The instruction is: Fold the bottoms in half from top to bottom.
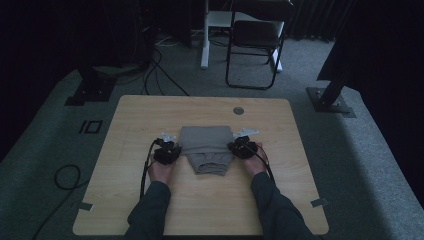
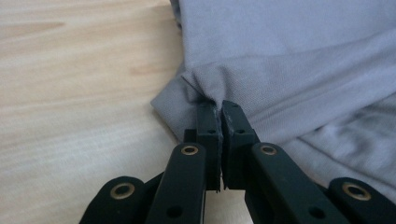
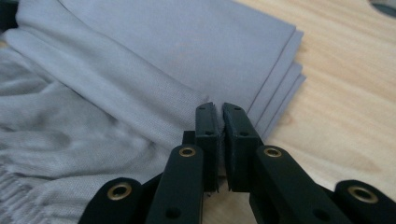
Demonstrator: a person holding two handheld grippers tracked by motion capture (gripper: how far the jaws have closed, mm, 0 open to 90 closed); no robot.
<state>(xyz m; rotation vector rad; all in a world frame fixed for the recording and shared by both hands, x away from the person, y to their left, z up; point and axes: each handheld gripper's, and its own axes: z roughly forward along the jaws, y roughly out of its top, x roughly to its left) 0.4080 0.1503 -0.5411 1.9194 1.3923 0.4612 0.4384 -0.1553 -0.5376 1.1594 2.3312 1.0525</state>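
Room was dim, so much of the high view was hard to read: far wall just black curtain, person cut off at the bottom edge w/ only sleeves and hands in shot, and the fingertips themselves too small to make out there. In the left gripper view the cloth's far side ran out of frame; in the right gripper view the bunched waistband part was cut off at the left and bottom. Grey garment (image 1: 207,148) lay folded near the middle of the desk (image 1: 200,210), a flat rectangle at the far end w/ a narrower gathered bit toward the person. Cloth was plain grey knit, smooth on top, several stacked layers showing at one edge, hem slightly wrinkled. Left gripper (image 1: 168,151) sat at the garment's left edge, fingers (image 2: 208,126) nearly closed, pinching a small raised fold of cloth. Right gripper (image 1: 243,147) sat at the right edge, fingers (image 3: 237,126) also narrow, clamped on the fabric edge. Desk was light wood w/ rounded corners, a round grommet (image 1: 238,110) near its far side, tape bits at the near corners. Beyond it: grey carpet, loose cables, a dark chair (image 1: 256,40), black stand feet either side.
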